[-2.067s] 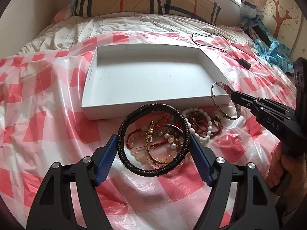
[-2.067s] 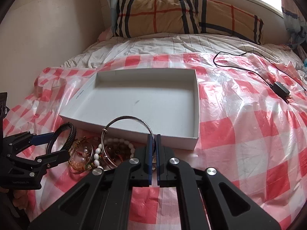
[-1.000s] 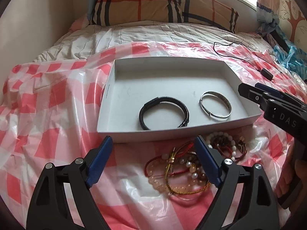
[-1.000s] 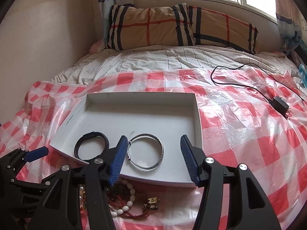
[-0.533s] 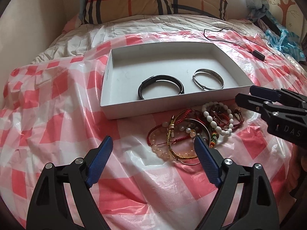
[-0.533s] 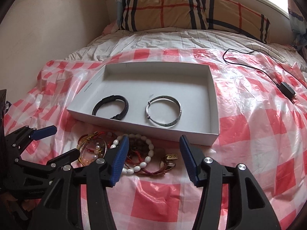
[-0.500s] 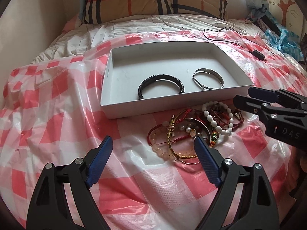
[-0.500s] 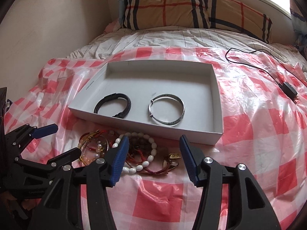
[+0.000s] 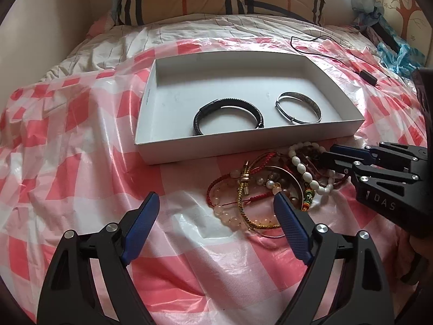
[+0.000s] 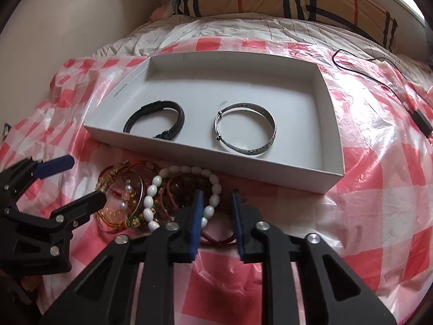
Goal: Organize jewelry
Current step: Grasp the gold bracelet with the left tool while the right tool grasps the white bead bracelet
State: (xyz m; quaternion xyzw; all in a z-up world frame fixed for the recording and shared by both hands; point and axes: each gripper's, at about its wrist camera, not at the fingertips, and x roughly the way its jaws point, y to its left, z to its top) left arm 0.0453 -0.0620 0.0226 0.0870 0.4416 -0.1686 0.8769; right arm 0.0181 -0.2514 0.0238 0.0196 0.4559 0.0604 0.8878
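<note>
Right gripper: jaws just narrowed over the bead bracelet in the tangle in front of the box; grip on it unclear (pads look slightly apart)
Left gripper: spread wide, empty, near the same pile
Box: black bracelet and silver bangle, now both inside; pile comes next
</note>
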